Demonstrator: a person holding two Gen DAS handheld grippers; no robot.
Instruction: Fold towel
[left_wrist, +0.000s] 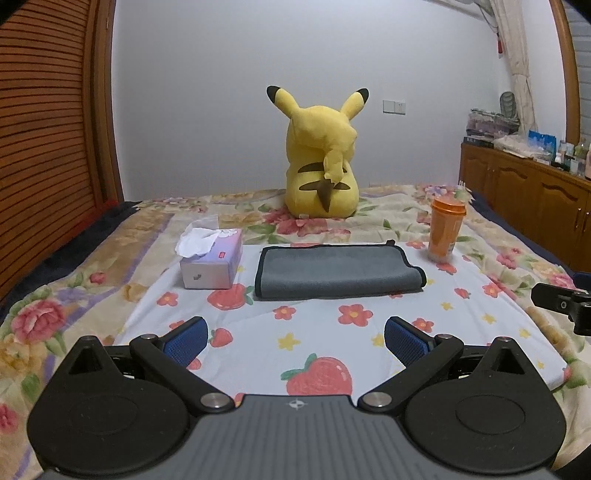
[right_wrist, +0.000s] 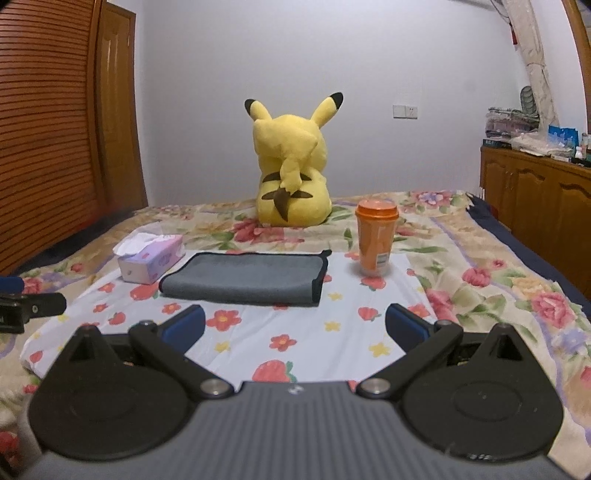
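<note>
Left tongs (left_wrist: 295, 339) spread wide, blue-padded fingertips (left_wrist: 186, 341) far apart, nothing held, hovering over the white strawberry-and-flower printed cloth (left_wrist: 321, 332). Right tongs (right_wrist: 295, 325) the same: jaws wide, blue pads (right_wrist: 406, 325) empty, above the same cloth. Each pair also shows at the edge of the other's view: right tongs black at far right of the left wrist view, left tongs at far left of the right wrist view.

Grey folded microfibre towel with black edging (left_wrist: 338, 271) lies flat on the printed cloth, ahead of both tongs, apart from them, not touched. It is a wide rectangle; small black loop sticks out at the far right corner. In the right wrist view it sits left of centre (right_wrist: 245, 277).

Lilac-and-white cardboard tissue box (left_wrist: 212, 262) just left of the towel, a white tissue poking out the top. Orange plastic cup with orange lid (left_wrist: 445, 230) stands upright right of the towel, near its far right corner, not touching.

Cloth lies on a bed covered in a beige floral blanket (left_wrist: 55, 321). Yellow plush toy with black-tipped ears (left_wrist: 321, 158) sits behind the towel, back to the cameras. Brown wooden cabinet (left_wrist: 524, 199) on the right, brown slatted wooden door (left_wrist: 40, 147) on the left, white wall behind.
</note>
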